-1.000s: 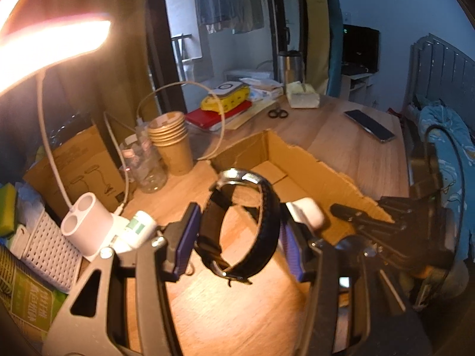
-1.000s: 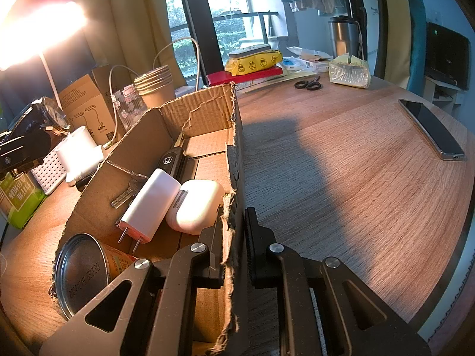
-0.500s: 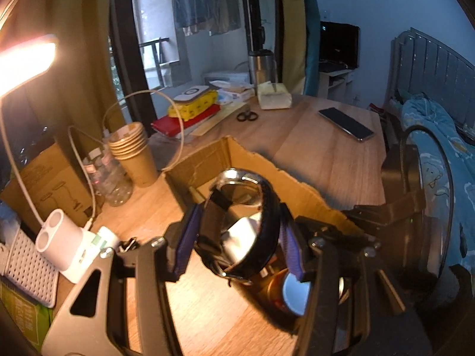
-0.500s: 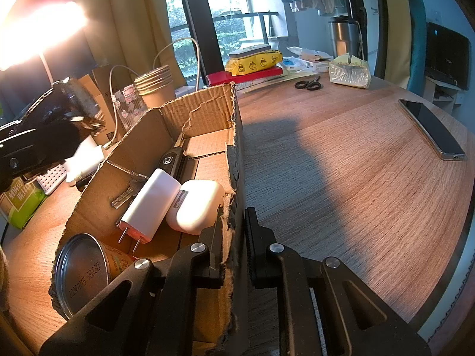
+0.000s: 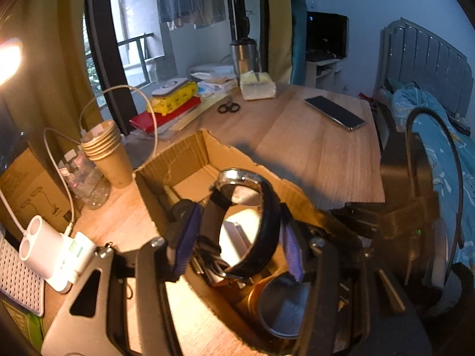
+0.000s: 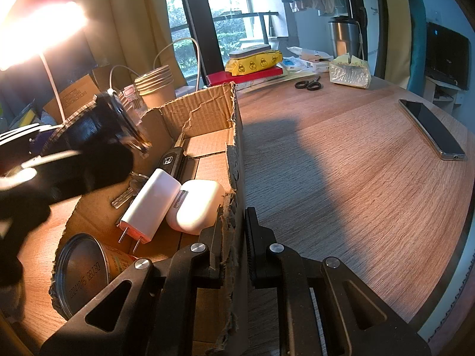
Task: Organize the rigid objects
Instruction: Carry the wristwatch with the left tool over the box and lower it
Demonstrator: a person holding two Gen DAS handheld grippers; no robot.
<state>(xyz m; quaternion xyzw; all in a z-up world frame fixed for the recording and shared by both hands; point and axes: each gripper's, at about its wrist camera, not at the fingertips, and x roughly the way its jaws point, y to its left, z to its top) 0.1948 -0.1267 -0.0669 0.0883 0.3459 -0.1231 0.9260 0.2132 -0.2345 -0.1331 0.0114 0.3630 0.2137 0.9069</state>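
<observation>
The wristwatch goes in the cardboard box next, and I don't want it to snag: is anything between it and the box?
Nothing visible blocks it. The left gripper holds the wristwatch above the open-topped cardboard box. Inside lie a white charger, an earbud case and a can; the far end looks bare.

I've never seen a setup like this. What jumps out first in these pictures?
A black wristwatch clamped between the left gripper's purple pads, hanging over an open cardboard box. The right gripper pinches the box's torn wall; inside lie a white charger, a white earbud case, keys and a tin can. A glaring lamp lights the cluttered left end of the wooden table.
</observation>
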